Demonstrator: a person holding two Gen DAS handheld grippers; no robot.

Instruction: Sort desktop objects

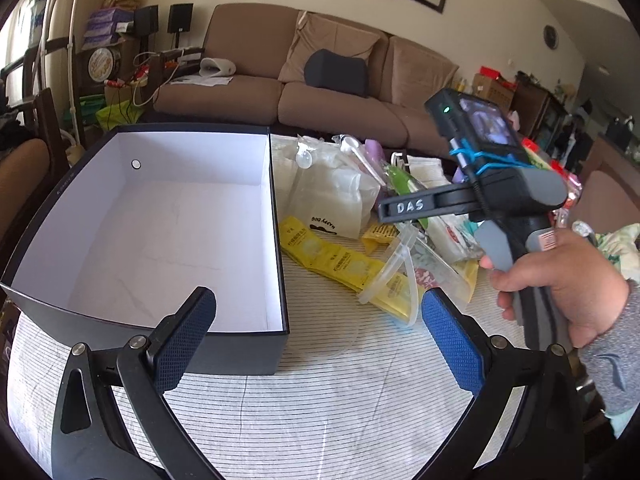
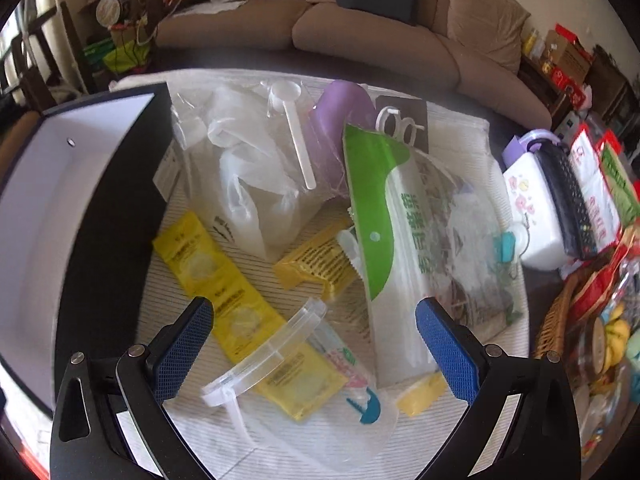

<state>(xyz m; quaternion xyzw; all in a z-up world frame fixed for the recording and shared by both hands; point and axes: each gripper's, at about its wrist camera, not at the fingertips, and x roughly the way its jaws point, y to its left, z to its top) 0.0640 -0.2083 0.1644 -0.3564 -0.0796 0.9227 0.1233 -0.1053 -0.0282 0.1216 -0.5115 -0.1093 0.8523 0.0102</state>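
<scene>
While the box (image 1: 160, 216) sits open on the left of the striped cloth (image 1: 320, 400), the left gripper (image 1: 316, 322) hovers spread at its near corner. Right of it, over yellow sachets (image 2: 224, 292) and a clear lid (image 2: 264, 352) in the pile, the right gripper (image 2: 314, 344) hangs spread, holding nothing.

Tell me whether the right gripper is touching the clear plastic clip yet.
Apart. In the right wrist view the right gripper is open, and striped cloth shows between each blue pad and the clear plastic clip lying between them.
</scene>
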